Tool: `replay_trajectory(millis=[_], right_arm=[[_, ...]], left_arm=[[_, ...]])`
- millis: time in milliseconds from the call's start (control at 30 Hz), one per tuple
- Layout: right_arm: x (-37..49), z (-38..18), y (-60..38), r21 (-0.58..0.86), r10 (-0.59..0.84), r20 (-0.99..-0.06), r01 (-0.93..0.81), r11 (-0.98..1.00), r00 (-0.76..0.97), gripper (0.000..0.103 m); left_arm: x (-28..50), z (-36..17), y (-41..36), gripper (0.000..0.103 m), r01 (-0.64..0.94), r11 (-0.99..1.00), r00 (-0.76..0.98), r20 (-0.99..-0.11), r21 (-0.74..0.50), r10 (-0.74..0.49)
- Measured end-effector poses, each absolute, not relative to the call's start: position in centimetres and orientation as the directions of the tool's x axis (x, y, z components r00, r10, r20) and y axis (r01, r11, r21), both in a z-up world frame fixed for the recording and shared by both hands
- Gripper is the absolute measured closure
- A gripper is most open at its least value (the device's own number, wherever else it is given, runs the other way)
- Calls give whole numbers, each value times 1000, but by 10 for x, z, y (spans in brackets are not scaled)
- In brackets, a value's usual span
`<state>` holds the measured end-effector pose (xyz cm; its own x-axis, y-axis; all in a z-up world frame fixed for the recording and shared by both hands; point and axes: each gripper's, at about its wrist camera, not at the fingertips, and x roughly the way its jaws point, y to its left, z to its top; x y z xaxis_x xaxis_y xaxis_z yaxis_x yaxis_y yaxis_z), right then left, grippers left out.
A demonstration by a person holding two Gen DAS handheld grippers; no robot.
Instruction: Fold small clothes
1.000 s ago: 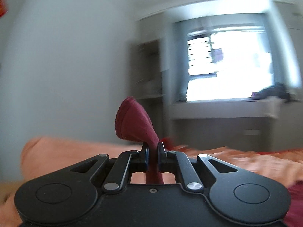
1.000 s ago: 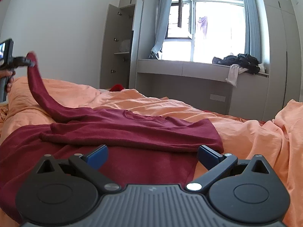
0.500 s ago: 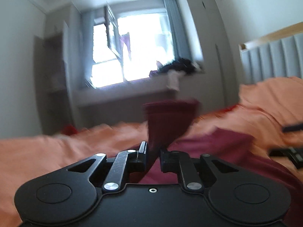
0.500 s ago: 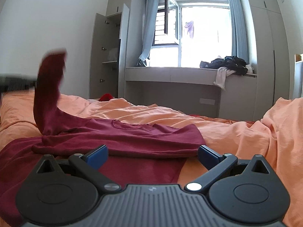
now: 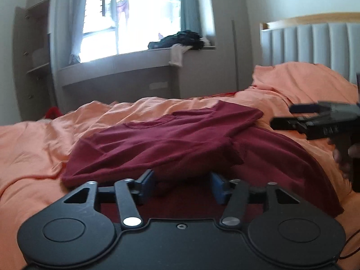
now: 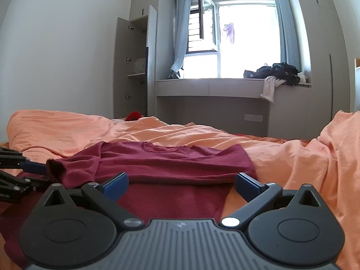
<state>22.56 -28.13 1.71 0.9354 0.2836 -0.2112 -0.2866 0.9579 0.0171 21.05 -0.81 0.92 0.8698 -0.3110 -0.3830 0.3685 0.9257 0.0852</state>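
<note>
A dark red long-sleeved shirt (image 5: 171, 144) lies on the orange bedding (image 5: 33, 144), with both sleeves folded across its body. My left gripper (image 5: 182, 183) is open and empty, low over the near part of the shirt. My right gripper (image 6: 181, 183) is open and empty above the shirt (image 6: 171, 164) and also shows at the right of the left wrist view (image 5: 319, 119). The left gripper's fingers (image 6: 33, 167) show at the left edge of the right wrist view, just beside the folded sleeve's cuff (image 6: 56, 167).
A grey window bench (image 6: 225, 85) holds a heap of dark clothes (image 6: 276, 72). An open grey wardrobe (image 6: 135, 67) stands at the left. A padded headboard (image 5: 315, 42) rises at the right. A small red item (image 6: 133, 115) lies beyond the bed.
My left gripper carried the held sleeve across over the shirt, lowered it and opened, so the sleeve now lies on the body. My right gripper stayed open, shifting slightly.
</note>
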Motion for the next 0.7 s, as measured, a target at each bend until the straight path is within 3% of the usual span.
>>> replay_trajectory(millis=[167, 300, 533, 633, 700], right_arm=[[225, 14, -275, 84, 369, -213, -360, 929, 905, 0], [228, 13, -267, 156, 450, -209, -425, 892, 868, 1], [234, 18, -242, 172, 533, -240, -505, 846, 811, 16], [238, 16, -233, 180, 540, -261, -509, 842, 800, 24], [241, 14, -231, 187, 538, -275, -505, 843, 797, 30]], left_arm=[[220, 28, 36, 28, 236, 972, 897, -383, -3, -219], [250, 43, 73, 28, 75, 996, 902, -423, -54, -91], [324, 46, 126, 30, -98, 985, 890, -456, -139, 25], [357, 37, 139, 48, -147, 972, 856, -516, -186, 31], [374, 29, 146, 72, -177, 955, 836, -548, -237, 19]])
